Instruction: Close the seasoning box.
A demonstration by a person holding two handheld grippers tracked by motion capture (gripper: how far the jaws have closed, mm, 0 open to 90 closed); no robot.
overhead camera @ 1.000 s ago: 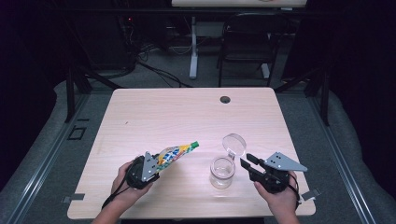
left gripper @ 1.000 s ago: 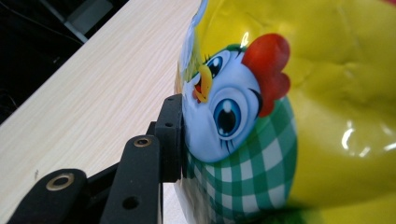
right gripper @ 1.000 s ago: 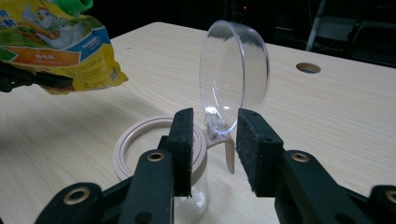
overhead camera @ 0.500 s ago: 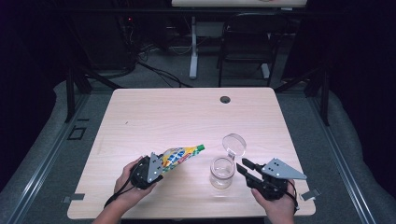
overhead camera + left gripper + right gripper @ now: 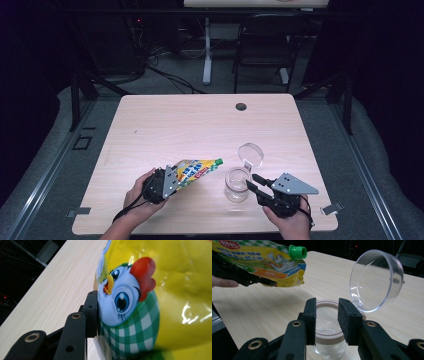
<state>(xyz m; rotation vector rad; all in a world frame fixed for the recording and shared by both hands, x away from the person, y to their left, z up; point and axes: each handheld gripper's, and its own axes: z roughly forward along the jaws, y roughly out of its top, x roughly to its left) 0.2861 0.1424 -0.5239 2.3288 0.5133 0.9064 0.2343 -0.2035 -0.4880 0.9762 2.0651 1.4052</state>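
My left gripper (image 5: 169, 183) is shut on the bottom end of a yellow spout pouch (image 5: 193, 170) with a green cap (image 5: 219, 161), held tilted above the table with the cap toward a clear glass jar (image 5: 236, 184). Up close, one black finger (image 5: 91, 312) presses the pouch (image 5: 150, 302) over a printed cartoon chicken. The jar's hinged clear lid (image 5: 250, 153) stands swung back. My right gripper (image 5: 253, 183) is open just right of the jar. In the right gripper view the jar (image 5: 328, 327) sits behind the parted jaws, below the lid (image 5: 375, 281), pouch (image 5: 262, 257) and cap (image 5: 297, 252).
The wooden table (image 5: 200, 125) has a dark cable hole (image 5: 241, 106) near its far edge. Beyond the table stand a dark chair (image 5: 265, 50) and a desk leg (image 5: 207, 50). The person's hands reach in over the near edge.
The left gripper has carried the pouch to the right and slightly down, closer to the jar. The right gripper has edged left toward the jar.
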